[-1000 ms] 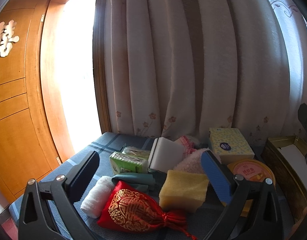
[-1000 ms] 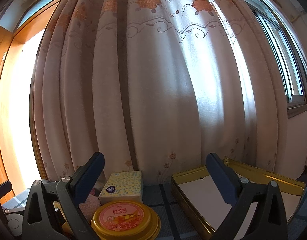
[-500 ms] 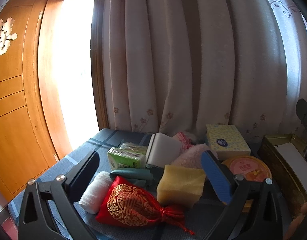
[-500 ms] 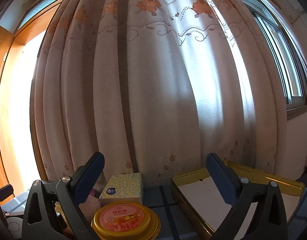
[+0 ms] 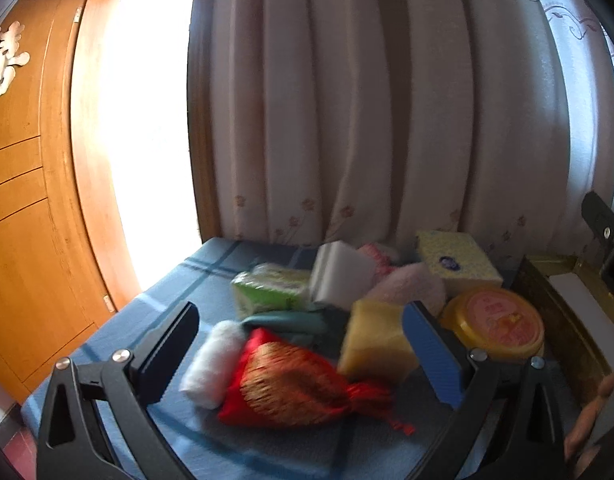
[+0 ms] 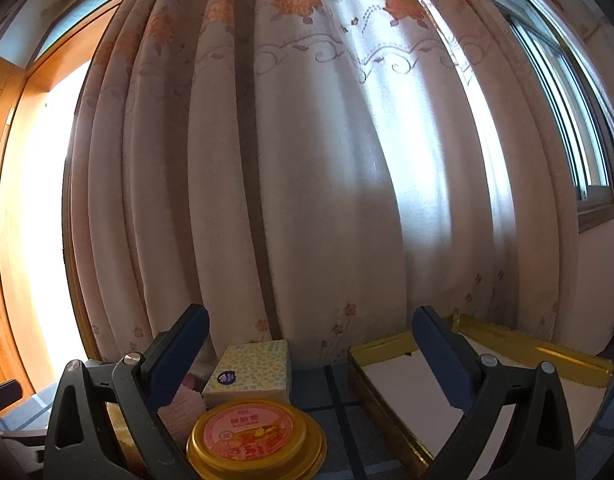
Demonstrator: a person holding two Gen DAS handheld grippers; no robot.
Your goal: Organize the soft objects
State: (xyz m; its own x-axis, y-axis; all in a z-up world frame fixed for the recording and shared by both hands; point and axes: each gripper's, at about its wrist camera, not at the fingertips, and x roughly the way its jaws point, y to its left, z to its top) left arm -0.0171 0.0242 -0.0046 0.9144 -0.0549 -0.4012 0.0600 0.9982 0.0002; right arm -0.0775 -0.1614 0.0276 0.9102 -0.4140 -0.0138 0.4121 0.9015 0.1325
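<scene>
Blue-checked bench (image 5: 179, 292) under curtains: the left claw (image 5: 299, 344) gapes wide, the red pouch (image 5: 295, 384) lower centre between its fingers; the right claw (image 6: 311, 344), also spread, frames a yellow tin (image 6: 255, 436).

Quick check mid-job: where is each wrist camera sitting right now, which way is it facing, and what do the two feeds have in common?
Left wrist: sits behind the open left gripper, low over the blue cloth, facing the curtain; sees the red pouch, yellow sponge and rolled white towel; a fingertip shows bottom right.
Right wrist: sits behind the open right gripper, tilted higher toward the curtain; sees the gold box.
Shared: round yellow tin, tissue box, gold box, curtain.
</scene>
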